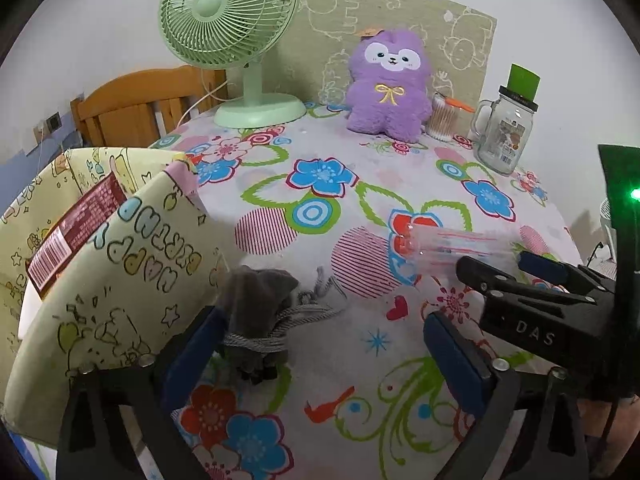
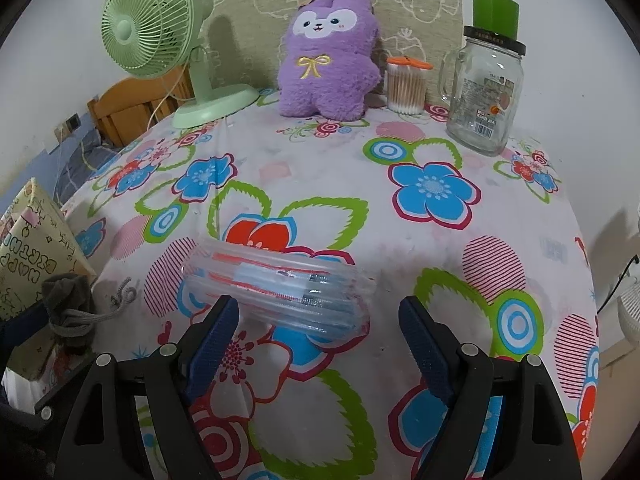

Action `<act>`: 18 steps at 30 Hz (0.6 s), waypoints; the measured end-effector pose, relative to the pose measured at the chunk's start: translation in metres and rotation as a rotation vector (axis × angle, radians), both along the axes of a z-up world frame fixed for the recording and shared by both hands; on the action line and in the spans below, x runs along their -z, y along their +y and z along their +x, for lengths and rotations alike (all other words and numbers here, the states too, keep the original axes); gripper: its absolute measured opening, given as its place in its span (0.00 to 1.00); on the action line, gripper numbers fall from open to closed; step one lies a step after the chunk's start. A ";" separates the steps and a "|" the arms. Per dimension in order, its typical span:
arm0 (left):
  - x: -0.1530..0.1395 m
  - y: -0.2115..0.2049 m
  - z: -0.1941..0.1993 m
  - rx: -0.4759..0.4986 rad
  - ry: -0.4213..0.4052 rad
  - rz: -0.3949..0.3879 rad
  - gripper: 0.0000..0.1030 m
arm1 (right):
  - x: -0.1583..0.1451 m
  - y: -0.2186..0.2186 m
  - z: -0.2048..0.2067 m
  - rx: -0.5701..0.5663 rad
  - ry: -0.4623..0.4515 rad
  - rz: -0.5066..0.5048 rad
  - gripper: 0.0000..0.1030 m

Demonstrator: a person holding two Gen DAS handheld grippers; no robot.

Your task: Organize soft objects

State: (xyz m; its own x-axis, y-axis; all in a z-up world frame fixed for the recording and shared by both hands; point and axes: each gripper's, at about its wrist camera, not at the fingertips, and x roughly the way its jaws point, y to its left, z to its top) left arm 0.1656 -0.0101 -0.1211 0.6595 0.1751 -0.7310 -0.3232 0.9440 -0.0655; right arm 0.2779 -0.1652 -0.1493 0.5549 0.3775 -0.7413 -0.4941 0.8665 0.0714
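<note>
- Grey cloth pouch (image 1: 256,304), one, drawstring trailing loose, lies on the bench (image 1: 360,184) at its left edge, just beside the left gripper (image 1: 324,344); its lower part touches the inner face of that gripper's left finger, and the far finger stands well apart from it.
- Left jaws wide; pouch not clamped, from what shows. No earlier frame to compare.
- Judgement: pouch sits next to the paper bag (image 1: 100,264), one, printed, its open mouth tipped toward the bench, likely so the pouch can go in.
- Clear air-cushion pack (image 2: 280,292), one, lies flat just ahead of the right gripper (image 2: 316,328); right jaws wide, nothing between them, pack not touched.
- Judgement: each gripper is lined up on its own soft item.
- Purple plush (image 2: 330,52), one, props upright against the back wall, well apart.
- Also at back: fan (image 2: 160,40), swab tub (image 2: 406,86), glass jar (image 2: 484,92), one each.
</note>
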 end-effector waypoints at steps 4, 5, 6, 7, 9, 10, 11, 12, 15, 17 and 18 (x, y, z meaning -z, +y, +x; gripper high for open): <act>-0.001 0.007 0.003 -0.001 -0.006 -0.008 0.66 | -0.001 -0.001 -0.002 0.009 -0.010 -0.002 0.82; -0.002 0.010 0.003 -0.001 -0.008 -0.009 0.62 | -0.001 0.000 -0.002 0.010 -0.012 -0.005 0.82; -0.002 0.011 0.004 0.000 -0.010 -0.013 0.49 | -0.001 0.001 -0.002 0.011 -0.016 -0.009 0.82; -0.003 0.013 0.005 0.008 -0.012 -0.024 0.37 | -0.001 0.001 -0.003 0.011 -0.018 -0.010 0.82; -0.004 0.017 0.008 0.026 -0.007 -0.048 0.31 | -0.001 0.002 -0.003 0.009 -0.018 -0.008 0.82; -0.004 0.018 0.008 0.029 -0.007 -0.053 0.28 | -0.001 0.003 -0.003 0.008 -0.017 -0.004 0.82; -0.005 0.019 0.008 0.033 -0.008 -0.057 0.26 | -0.002 0.004 -0.004 0.009 -0.018 -0.002 0.82; -0.005 0.018 0.007 0.036 -0.009 -0.057 0.23 | -0.002 0.004 -0.004 0.008 -0.019 -0.001 0.82; -0.006 0.019 0.005 0.051 -0.012 -0.067 0.18 | -0.002 0.007 -0.004 0.004 -0.022 0.000 0.82; -0.008 0.019 0.002 0.061 -0.019 -0.086 0.15 | -0.002 0.008 -0.004 0.004 -0.023 0.001 0.82; -0.009 0.018 0.001 0.070 -0.025 -0.094 0.15 | -0.002 0.008 -0.004 0.004 -0.024 0.002 0.82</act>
State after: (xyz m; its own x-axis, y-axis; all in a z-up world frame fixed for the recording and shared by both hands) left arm 0.1667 0.0083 -0.1117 0.6857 0.0600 -0.7254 -0.2543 0.9535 -0.1616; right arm 0.2737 -0.1575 -0.1471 0.5736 0.3771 -0.7271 -0.4925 0.8681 0.0617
